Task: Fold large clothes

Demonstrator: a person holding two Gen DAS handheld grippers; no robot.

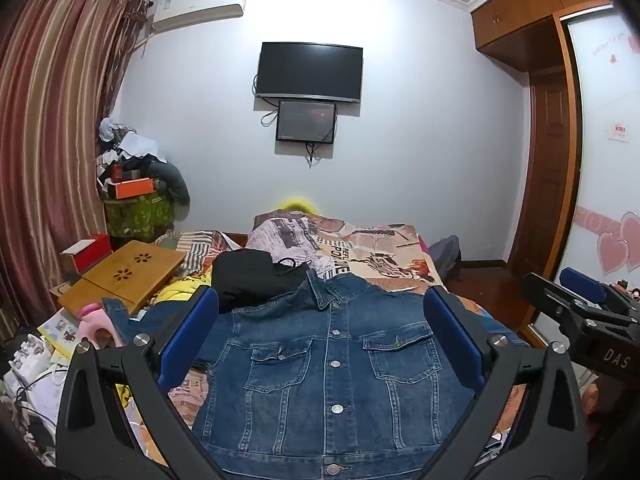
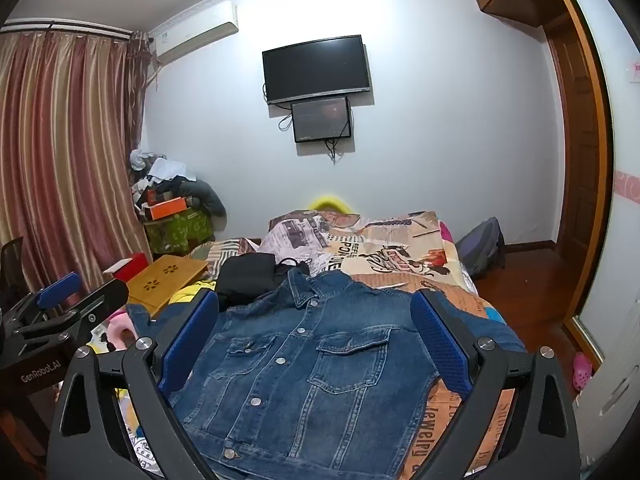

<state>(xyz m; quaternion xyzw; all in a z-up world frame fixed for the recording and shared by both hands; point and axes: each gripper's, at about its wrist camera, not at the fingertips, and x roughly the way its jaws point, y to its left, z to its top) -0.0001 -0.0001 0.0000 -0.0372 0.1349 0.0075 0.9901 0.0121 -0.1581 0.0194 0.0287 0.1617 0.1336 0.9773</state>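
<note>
**Denim jacket spread on the bed**

The denim jacket (image 1: 332, 364) is laid flat, buttoned, on the patterned bedspread (image 1: 380, 248); its hem is cut off and its sleeves are partly hidden. Above it, the left gripper (image 1: 320, 340) and right gripper (image 2: 316, 344) are held tilted slightly downward, fingers spread wide, nothing gripped.

Home bedroom: bed (image 1: 404, 252), curtains (image 1: 52, 140), wall television (image 1: 310, 72).

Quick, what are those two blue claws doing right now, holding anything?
Left gripper: open, holding nothing, above the denim jacket.
Right gripper: open, holding nothing.
</note>
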